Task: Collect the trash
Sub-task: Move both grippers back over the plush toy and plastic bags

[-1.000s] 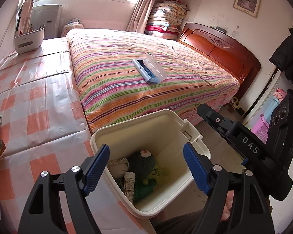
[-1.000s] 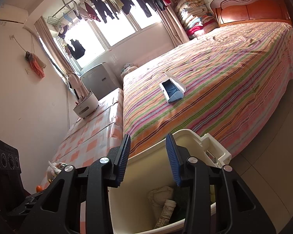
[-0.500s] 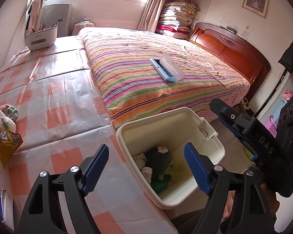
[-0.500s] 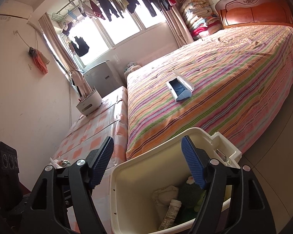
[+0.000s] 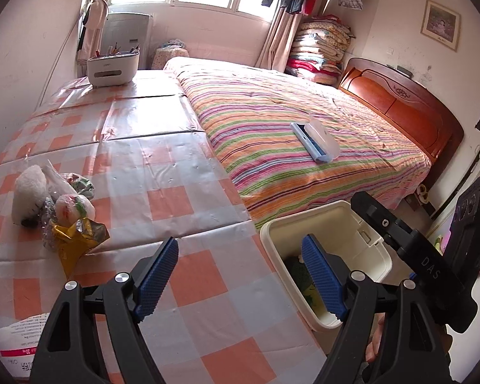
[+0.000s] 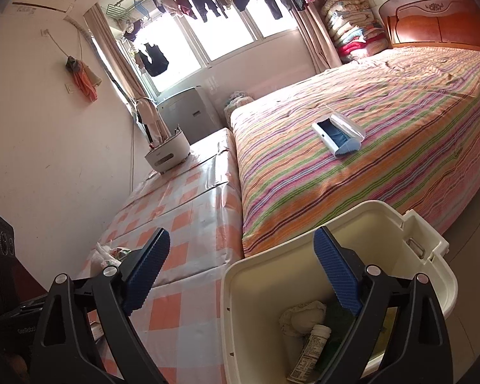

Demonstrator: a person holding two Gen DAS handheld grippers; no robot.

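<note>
- Both tools empty: the left gripper [image 5: 240,275] stands wide over the checked table [image 5: 150,160]; the right gripper [image 6: 243,275], jaws just opened with nothing between them, hangs at the near rim of the cream bin [image 6: 272,268].
- Remaining trash [image 5: 64,214], apparently wrappers and a white wad, lies far left on the table.
- Risk: crinkled foil may slip from the pads, or a reach may knock the bin.
</note>
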